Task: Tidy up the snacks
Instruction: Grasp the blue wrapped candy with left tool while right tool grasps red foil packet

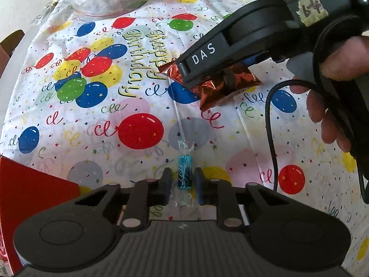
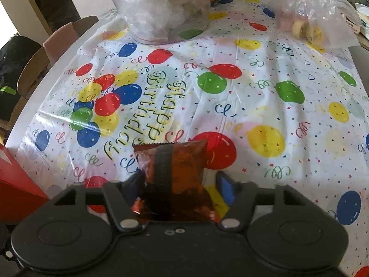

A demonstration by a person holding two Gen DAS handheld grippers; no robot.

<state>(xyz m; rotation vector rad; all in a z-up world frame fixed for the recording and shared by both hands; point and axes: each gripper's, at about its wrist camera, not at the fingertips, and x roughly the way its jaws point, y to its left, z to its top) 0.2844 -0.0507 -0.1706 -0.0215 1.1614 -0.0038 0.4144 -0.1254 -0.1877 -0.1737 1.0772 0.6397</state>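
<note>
A small blue candy point(image 1: 185, 173) in a clear twisted wrapper lies on the birthday tablecloth point(image 1: 115, 143). My left gripper point(image 1: 183, 182) is shut on it, one finger on each side. Further back, an orange-red foil snack packet point(image 1: 207, 92) lies on the cloth under my right gripper point(image 1: 216, 73), which a hand point(image 1: 334, 106) holds. In the right wrist view the packet point(image 2: 184, 161) sits between the fingers of the right gripper point(image 2: 182, 184). The left finger point(image 2: 135, 182) touches it. A strip of cloth shows between the packet and the blue right pad point(image 2: 227, 189), so the jaws stand open.
A clear plastic tub point(image 2: 161, 11) stuffed with bags stands at the back of the table. A plastic bag of snacks point(image 2: 306, 27) lies at the back right. A red box point(image 2: 16, 180) sits at the near left edge. Chairs point(image 2: 57, 46) stand beyond the left edge. A black cable point(image 1: 269, 127) hangs from the right gripper.
</note>
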